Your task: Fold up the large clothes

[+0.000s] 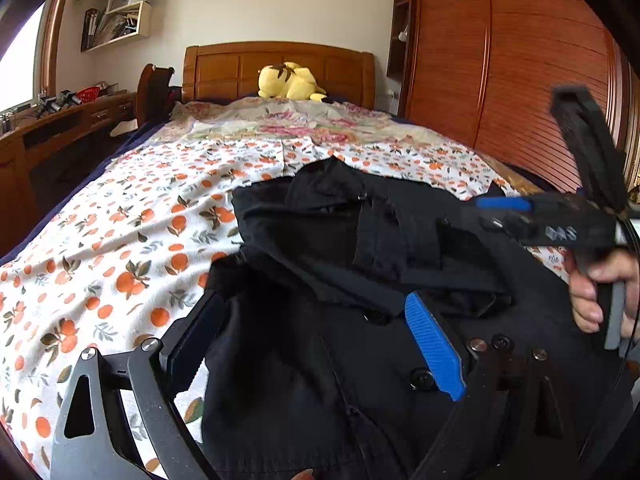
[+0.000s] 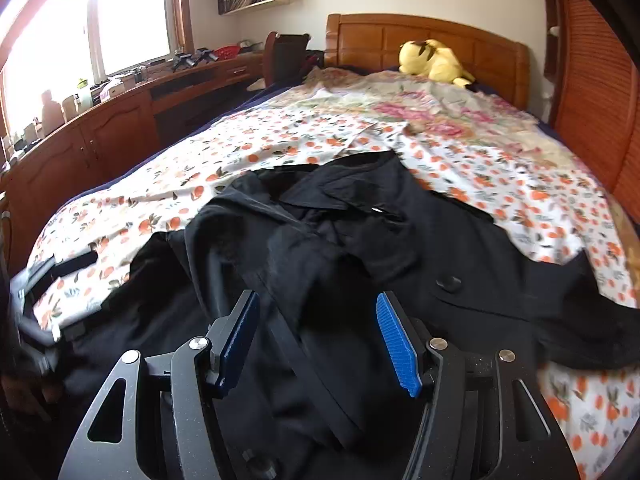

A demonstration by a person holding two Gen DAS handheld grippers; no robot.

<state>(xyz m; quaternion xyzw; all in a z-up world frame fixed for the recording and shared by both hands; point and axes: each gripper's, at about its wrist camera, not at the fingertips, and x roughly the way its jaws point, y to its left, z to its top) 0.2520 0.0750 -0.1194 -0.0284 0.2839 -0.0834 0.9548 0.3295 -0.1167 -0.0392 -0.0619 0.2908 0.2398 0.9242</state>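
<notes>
Right up close, the left gripper [image 1: 320, 344] hangs over the near hem of the black coat [image 1: 360, 264], its jaws spread wide, the blue pads [image 1: 434, 346] well apart and nothing pinched between them; the cloth simply lies underneath. Over on the other side, the right gripper [image 2: 318, 342] hovers above the same coat [image 2: 360, 240], jaws parted and released too, with a fold of dark fabric showing in the gap but neither pad pressing on it. In the left wrist view that right gripper [image 1: 508, 210] shows at the right edge, blurred, a person's hand [image 1: 600, 292] wrapped round its grip. The coat itself sprawls rumpled across the near end of the bed, buttons [image 1: 422, 380] showing, collar bunched toward the middle. It rests on an orange-print sheet [image 1: 120, 240] that covers the mattress; beyond that lies a pink floral cover [image 1: 304, 124]. Further back, a yellow plush toy [image 1: 290, 82] sits against the wooden headboard [image 1: 224, 68]. A desk [image 2: 120, 120] runs along the window side, and louvred wardrobe doors [image 1: 520, 60] stand opposite.
</notes>
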